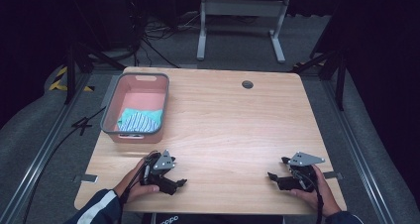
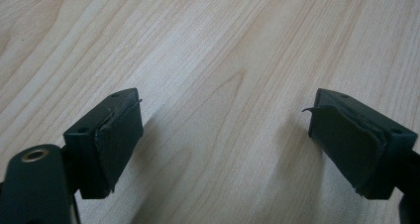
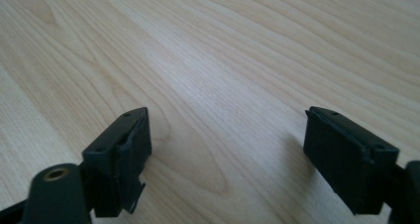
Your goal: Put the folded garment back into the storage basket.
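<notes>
A pink basket with a grey rim point(image 1: 110, 102) stands at the table's left side, with folded teal and striped cloths point(image 1: 140, 120) lying in its near end. My left gripper point(image 1: 179, 180) rests low over the table near the front edge, just below the basket, held by a hand. In the left gripper view this gripper point(image 2: 225, 127) is open, its jaws far apart over bare wood. My right gripper point(image 1: 277, 170) sits near the front right corner, also in a hand. Its own view shows the right gripper point(image 3: 228, 135) open with nothing between the jaws.
The wooden table point(image 1: 233, 130) has a round cable hole point(image 1: 247, 84) near its far edge. Beyond the table stand a white metal frame point(image 1: 242, 16) and cables on the grey floor. Dark rails run along both sides.
</notes>
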`<action>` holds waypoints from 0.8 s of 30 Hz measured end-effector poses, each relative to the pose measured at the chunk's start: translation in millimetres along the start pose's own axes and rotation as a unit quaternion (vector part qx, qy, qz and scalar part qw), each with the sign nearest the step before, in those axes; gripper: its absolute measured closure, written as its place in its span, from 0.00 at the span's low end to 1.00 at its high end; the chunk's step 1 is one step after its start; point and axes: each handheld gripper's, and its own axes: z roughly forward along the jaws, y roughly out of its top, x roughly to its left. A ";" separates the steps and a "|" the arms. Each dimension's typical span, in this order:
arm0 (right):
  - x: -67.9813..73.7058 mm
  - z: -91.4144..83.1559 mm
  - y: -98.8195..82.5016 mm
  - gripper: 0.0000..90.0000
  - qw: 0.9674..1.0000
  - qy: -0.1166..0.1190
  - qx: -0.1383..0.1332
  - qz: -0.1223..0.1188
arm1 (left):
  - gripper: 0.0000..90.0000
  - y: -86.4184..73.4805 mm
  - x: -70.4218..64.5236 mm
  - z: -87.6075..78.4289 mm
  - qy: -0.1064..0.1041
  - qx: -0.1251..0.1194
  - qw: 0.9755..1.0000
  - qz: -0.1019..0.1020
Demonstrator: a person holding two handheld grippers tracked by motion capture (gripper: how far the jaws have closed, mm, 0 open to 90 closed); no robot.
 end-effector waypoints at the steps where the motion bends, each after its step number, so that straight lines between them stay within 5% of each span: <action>1: 0.1 -0.3 -0.5 0.19 1.000 -0.002 0.000 0.003 | 0.14 0.1 0.0 0.0 0.000 0.000 1.000 0.000; 24: 0.3 -0.9 -1.1 0.19 1.000 -0.002 0.001 0.007 | 0.09 4.2 6.8 4.1 -0.022 0.007 0.999 0.022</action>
